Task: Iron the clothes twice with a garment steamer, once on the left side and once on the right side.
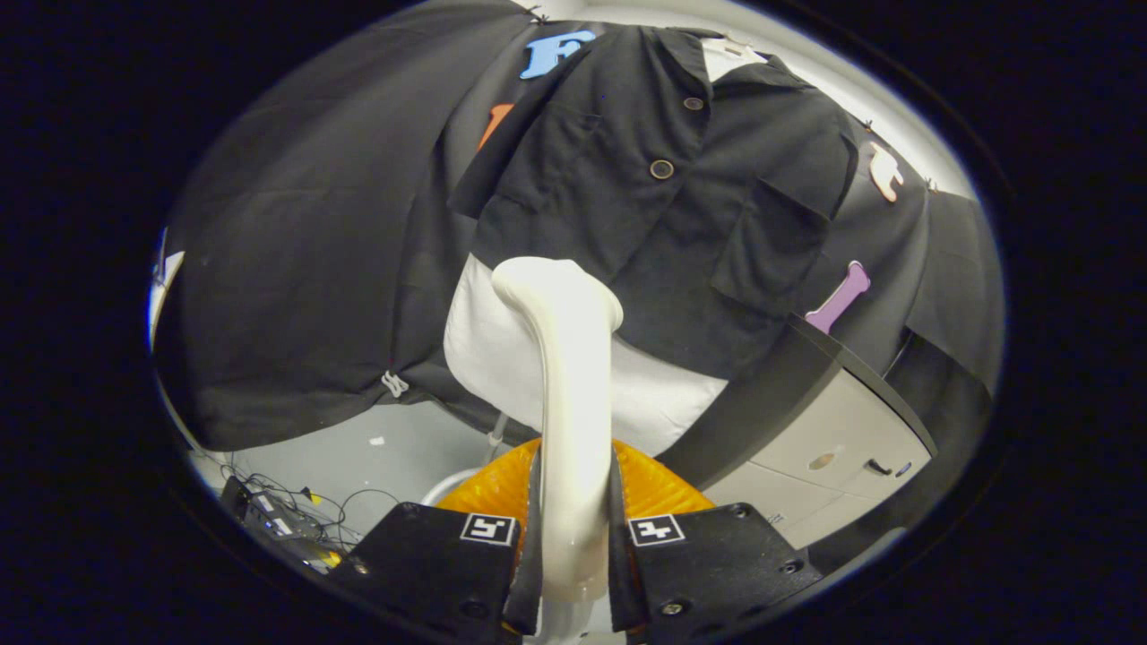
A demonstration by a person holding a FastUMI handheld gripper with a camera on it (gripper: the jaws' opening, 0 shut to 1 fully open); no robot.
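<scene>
Hanging in front of the booth's dark cloth wall [296, 269], the black shirt [645, 206] is the biggest thing of the task. It is on a hanger [726, 54], buttoned down the middle and with a pocket on each side, so its whole front is open to the steam. Under its hem a white garment or lining [502, 358] comes out; I cannot tell which one it is.

Beside the shirt, on the right of the fingers, stands a light cabinet [833, 457] with a dark top. Low on the other side some cables and a small device [278, 515] lie on the pale floor.

Next comes the garment steamer [573, 394]. Its white neck rises from between the fingers and bends forward, and its head lies at the lower left part of the shirt, where the white cloth begins. Whether it touches the fabric I cannot tell. Behind the neck an orange ribbed part [654, 488] shows, probably the steamer's body or hose.

The gripper [573, 537] is closed narrowly, both fingers pressing the neck from its two sides. I think the tight hold is so that the head does not turn during a stroke. Judging from the head's place, one side pass is starting or ending.
</scene>
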